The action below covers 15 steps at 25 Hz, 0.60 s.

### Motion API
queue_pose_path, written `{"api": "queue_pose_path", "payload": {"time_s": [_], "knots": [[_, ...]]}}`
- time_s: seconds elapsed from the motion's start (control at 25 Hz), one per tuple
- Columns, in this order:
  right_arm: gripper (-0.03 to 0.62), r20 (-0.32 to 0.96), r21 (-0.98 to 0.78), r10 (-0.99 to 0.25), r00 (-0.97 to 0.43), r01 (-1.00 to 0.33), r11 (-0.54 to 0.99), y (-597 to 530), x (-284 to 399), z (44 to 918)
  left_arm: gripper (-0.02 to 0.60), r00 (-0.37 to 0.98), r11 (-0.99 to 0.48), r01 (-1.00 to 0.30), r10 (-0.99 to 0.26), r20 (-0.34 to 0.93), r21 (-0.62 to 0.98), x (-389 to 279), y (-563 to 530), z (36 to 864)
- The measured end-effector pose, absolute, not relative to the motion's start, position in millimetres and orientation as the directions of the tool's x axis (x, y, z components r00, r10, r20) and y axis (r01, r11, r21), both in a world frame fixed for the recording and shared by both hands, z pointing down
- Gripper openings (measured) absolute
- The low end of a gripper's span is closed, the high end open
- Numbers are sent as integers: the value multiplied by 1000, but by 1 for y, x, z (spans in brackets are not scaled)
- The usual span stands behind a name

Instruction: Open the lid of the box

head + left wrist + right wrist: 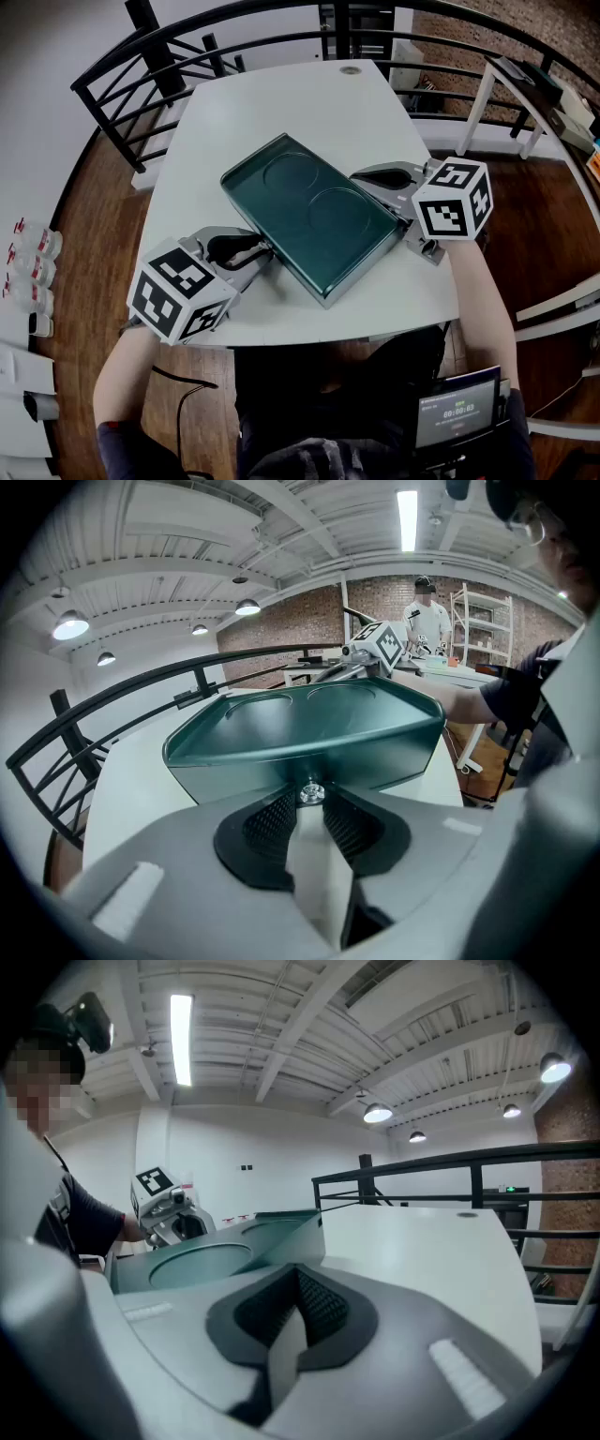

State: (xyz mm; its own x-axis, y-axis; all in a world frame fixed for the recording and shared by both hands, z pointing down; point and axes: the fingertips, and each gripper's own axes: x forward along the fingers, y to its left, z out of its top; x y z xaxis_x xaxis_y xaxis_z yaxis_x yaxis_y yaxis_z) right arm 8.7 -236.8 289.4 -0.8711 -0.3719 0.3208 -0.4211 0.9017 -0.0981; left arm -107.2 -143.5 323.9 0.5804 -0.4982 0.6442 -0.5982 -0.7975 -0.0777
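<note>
A dark green metal box (309, 216) lies slantwise on the white table (281, 103), its lid down and stamped with two round dents. My left gripper (265, 249) is at the box's near-left long side, jaws shut, tips against the side wall. In the left gripper view the box (300, 733) fills the scene just ahead of the left gripper (310, 797), and a small silver stud sits right at the tips. My right gripper (362, 177) is shut at the box's right side. In the right gripper view the box (225, 1251) lies left of the right gripper (300, 1274).
A black railing (169, 56) curves round the table's far and left sides. White shelf frames (506, 103) stand at the right. Several small bottles (33, 267) sit on the floor at left. A person (427, 611) stands far off.
</note>
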Motion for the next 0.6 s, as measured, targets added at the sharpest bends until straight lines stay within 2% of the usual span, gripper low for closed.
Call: {"api": "queue_pose_path", "payload": {"time_s": [0.12,0.6], "knots": [[2,321,-98,-372,-871,-421,902,-237,9,291,84,585,-800,-596,-487,649,-64,-105,-142,324],[2,328,-101,-372,-869,-423,900,-236,8,291,84,587,-800,-600,-467,662,-33,-116,-130,323]]}}
